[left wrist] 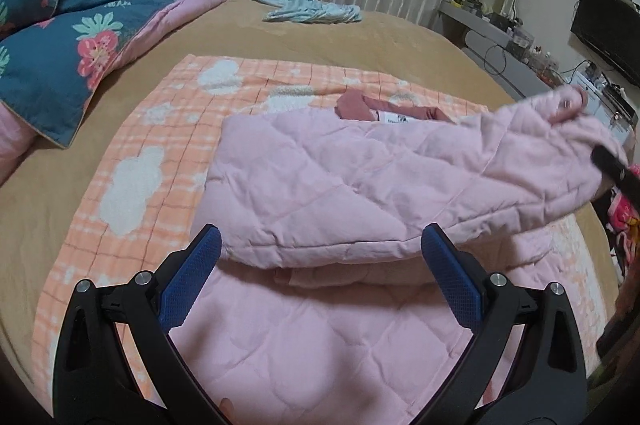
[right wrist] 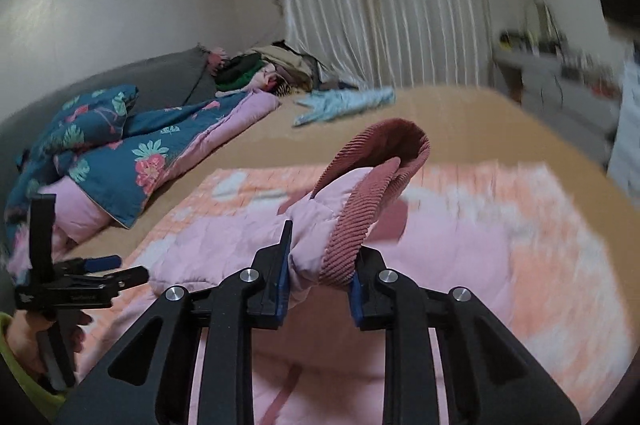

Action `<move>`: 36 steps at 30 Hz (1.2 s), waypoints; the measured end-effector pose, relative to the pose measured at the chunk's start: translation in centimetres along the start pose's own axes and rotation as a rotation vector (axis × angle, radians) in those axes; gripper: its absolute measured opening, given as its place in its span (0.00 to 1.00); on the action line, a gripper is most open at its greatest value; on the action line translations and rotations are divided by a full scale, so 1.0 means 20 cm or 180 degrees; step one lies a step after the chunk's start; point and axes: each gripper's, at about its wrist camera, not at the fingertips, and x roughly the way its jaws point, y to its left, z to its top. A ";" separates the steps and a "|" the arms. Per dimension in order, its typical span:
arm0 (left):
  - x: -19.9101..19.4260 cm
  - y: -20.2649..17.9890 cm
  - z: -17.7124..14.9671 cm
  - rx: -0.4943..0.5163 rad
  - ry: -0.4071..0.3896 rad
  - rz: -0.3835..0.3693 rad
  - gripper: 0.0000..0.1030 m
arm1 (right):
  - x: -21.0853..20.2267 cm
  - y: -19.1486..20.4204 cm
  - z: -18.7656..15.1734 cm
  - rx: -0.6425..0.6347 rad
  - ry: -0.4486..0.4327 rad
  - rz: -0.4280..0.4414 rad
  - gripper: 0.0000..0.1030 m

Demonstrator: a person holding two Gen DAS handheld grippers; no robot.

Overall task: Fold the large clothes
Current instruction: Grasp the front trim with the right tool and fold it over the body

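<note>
Left gripper (left wrist: 320, 245) stood with jaws wide apart, blue pads (left wrist: 452, 281) facing each other, nothing pinched between them. Right gripper (right wrist: 320, 265) was clamped tight on the sleeve cuff (right wrist: 352, 225), fabric bunched between its pads. In the right wrist view, the left hand (right wrist: 44, 341) sat at 8 o'clock, wrapped round its gripper's handle, a yellow-green sleeve at the wrist.

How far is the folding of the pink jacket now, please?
Early to middle stage. Done: the pink quilted jacket is spread on the orange checked blanket. In hand: the right gripper is shut on a sleeve cuff and holds it lifted. The left gripper is open and holds nothing. Left: laying the sleeve across, then folding the body.
</note>
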 end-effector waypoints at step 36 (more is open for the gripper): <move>0.44 -0.15 0.08 0.0182 0.0443 0.0116 0.91 | 0.34 -0.29 -0.24 0.0338 0.0815 -0.0670 0.87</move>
